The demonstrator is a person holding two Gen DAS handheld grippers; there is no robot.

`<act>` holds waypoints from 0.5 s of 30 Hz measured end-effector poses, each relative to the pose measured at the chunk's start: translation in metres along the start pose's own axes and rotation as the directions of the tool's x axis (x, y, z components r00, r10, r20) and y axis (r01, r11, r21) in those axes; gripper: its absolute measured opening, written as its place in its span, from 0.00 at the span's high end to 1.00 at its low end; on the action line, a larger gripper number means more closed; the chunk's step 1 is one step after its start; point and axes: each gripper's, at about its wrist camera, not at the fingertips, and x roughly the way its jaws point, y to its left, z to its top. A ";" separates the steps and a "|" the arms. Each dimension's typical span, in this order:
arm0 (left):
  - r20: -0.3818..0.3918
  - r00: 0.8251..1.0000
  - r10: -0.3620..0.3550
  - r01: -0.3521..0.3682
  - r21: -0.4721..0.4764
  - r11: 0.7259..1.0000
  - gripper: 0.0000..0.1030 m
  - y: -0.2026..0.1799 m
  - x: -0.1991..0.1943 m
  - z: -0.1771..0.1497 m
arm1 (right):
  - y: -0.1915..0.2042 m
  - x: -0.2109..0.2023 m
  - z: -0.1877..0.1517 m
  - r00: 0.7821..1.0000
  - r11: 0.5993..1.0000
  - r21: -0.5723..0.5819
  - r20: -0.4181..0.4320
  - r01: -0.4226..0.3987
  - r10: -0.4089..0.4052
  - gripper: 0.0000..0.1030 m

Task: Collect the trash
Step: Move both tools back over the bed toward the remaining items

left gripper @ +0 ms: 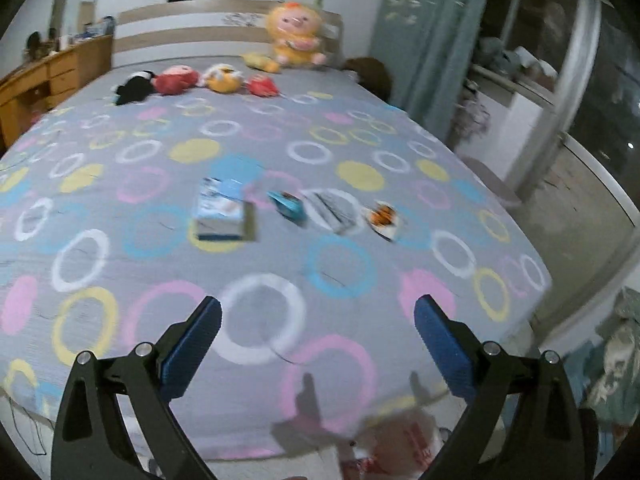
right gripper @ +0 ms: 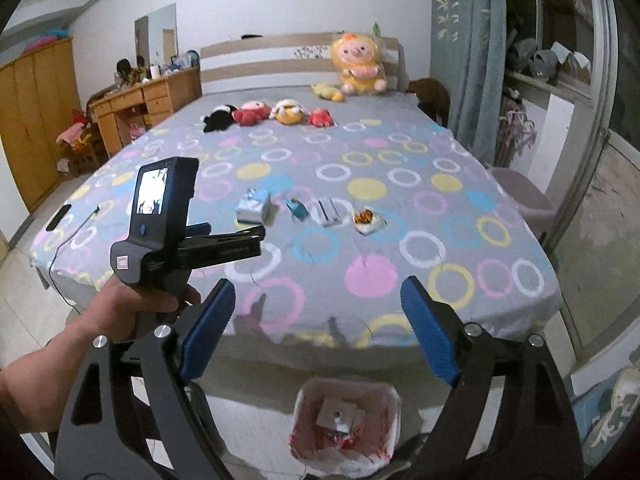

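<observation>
Grey bedsheet [right gripper: 360, 248] patterned with pink, yellow, blue, white rings; blue-padded fingers [right gripper: 428, 332].

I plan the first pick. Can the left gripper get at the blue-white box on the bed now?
Probably yes: the left gripper is open, and only bare bedspread lies between it and the box. It must still travel forward.

Plush toys [right gripper: 286, 112] line the bed [right gripper: 460, 240] beside a desk [right gripper: 136, 108].

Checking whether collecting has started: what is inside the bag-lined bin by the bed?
A pale square piece lies in the bin; anything under it is hidden.
</observation>
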 end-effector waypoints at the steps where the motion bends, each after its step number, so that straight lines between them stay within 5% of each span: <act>1: 0.005 1.000 0.013 -0.013 -0.012 1.000 0.08 0.006 -0.001 0.004 | 0.001 0.002 0.001 1.000 1.000 -0.003 0.004 -0.001 0.001 0.20; 15: 0.033 0.983 0.183 -0.178 -0.115 0.977 0.08 0.073 0.016 0.048 | -0.020 0.083 0.046 0.998 0.999 0.029 0.056 0.019 -0.021 0.19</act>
